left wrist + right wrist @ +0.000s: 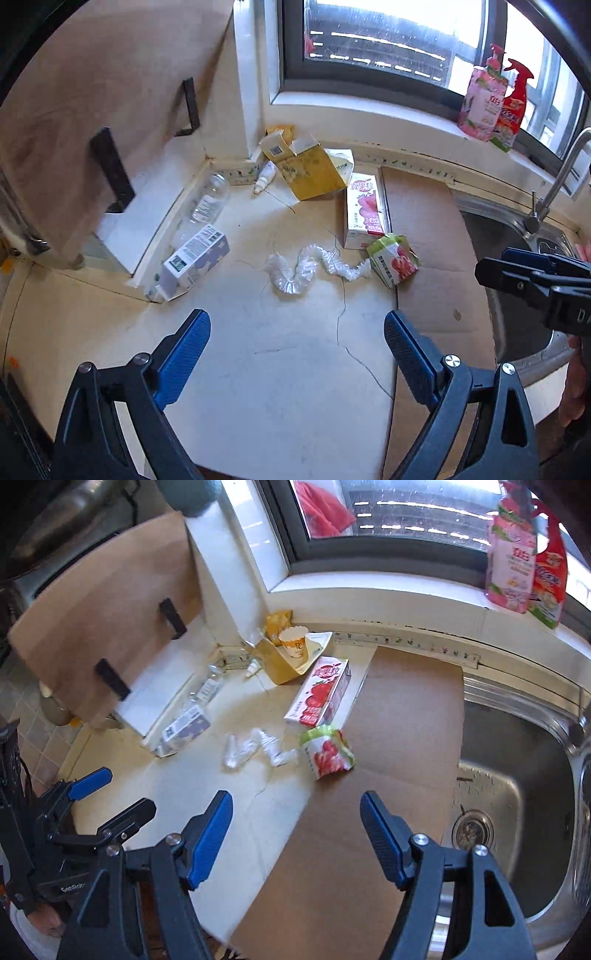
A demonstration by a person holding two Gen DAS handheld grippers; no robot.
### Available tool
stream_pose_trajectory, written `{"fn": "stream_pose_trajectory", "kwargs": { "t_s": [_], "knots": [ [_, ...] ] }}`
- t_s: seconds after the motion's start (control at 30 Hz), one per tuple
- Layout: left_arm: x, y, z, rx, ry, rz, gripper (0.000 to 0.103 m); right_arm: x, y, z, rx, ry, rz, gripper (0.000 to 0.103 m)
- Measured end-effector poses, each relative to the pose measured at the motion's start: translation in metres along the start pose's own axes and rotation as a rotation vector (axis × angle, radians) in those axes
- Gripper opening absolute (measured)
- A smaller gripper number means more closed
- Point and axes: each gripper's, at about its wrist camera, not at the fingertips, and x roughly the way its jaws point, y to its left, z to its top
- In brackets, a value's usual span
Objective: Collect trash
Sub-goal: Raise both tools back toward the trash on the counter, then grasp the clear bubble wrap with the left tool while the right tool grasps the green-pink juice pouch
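Trash lies on the cream counter (288,369): a crumpled clear plastic wrap (314,266) (255,751), a crushed green and red carton (393,260) (327,755), a pink juice carton (364,210) (319,692), a yellow open box (310,166) (284,661), a clear bottle (208,201), a white and purple box (194,256) (183,729) and a small white dropper bottle (265,177). My left gripper (297,354) is open and empty, short of the wrap. My right gripper (297,830) is open and empty, short of the crushed carton.
A brown cardboard sheet (424,236) (388,746) covers the counter beside the steel sink (517,794) with its tap (554,184). Two detergent bottles (495,99) stand on the window sill. A wooden board (92,110) leans at the left wall.
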Motion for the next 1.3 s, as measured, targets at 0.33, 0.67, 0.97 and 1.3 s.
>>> {"fn": "stream_pose_trajectory", "kwargs": {
  "t_s": [0.33, 0.67, 0.97, 1.3],
  "knots": [
    [0.136, 0.008, 0.042, -0.147, 0.210, -0.023, 0.094, 0.112, -0.018, 0.021, -0.063, 0.144, -0.018, 0.053],
    [0.195, -0.005, 0.046, -0.156, 0.304, 0.009, 0.094, 0.130, -0.014, 0.017, -0.136, 0.117, -0.013, 0.035],
    [0.186, -0.033, 0.043, -0.062, 0.254, 0.027, 0.017, 0.121, -0.022, 0.015, -0.075, 0.082, 0.058, 0.024],
    [0.096, -0.028, 0.012, -0.019, 0.093, 0.032, 0.012, 0.074, -0.019, -0.003, 0.016, 0.031, 0.160, 0.022]
  ]
}}
